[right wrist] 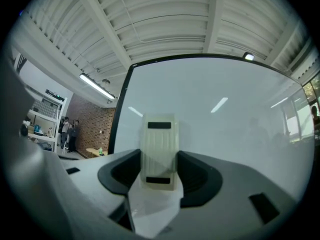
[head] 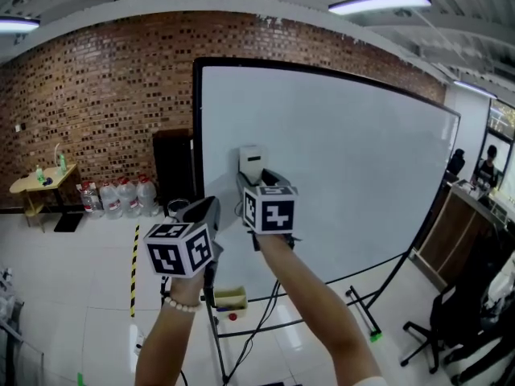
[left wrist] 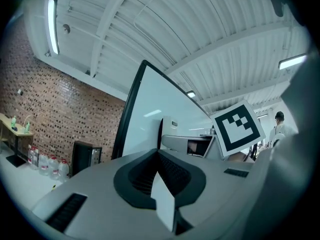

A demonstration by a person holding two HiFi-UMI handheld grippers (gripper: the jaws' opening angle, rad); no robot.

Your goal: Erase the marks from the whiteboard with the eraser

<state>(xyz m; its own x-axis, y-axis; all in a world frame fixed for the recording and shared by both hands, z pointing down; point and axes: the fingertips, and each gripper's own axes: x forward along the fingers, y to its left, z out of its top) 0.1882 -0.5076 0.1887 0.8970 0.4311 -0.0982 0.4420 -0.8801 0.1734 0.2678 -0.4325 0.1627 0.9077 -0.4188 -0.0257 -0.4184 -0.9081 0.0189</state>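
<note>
Right gripper view is showing the right gripper (right wrist: pixel 159 181) clamping its jaws on the eraser (right wrist: pixel 159 146), holding it against the whiteboard (right wrist: pixel 235 134), which is looking clean already, while the left gripper (left wrist: pixel 161 176) is idling, jaws together on nothing.

A red brick wall (head: pixel 96 95) rises behind a pale tiled floor (head: pixel 72 296). Water jugs (head: pixel 121 198) stand beside a black cabinet (head: pixel 173 167), near a small yellow table (head: pixel 40 185). Strip lights (head: pixel 378 2) glow overhead.

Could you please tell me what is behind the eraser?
The whiteboard, unmarked around the eraser held by the right gripper; the patch it covers is hidden.
</note>
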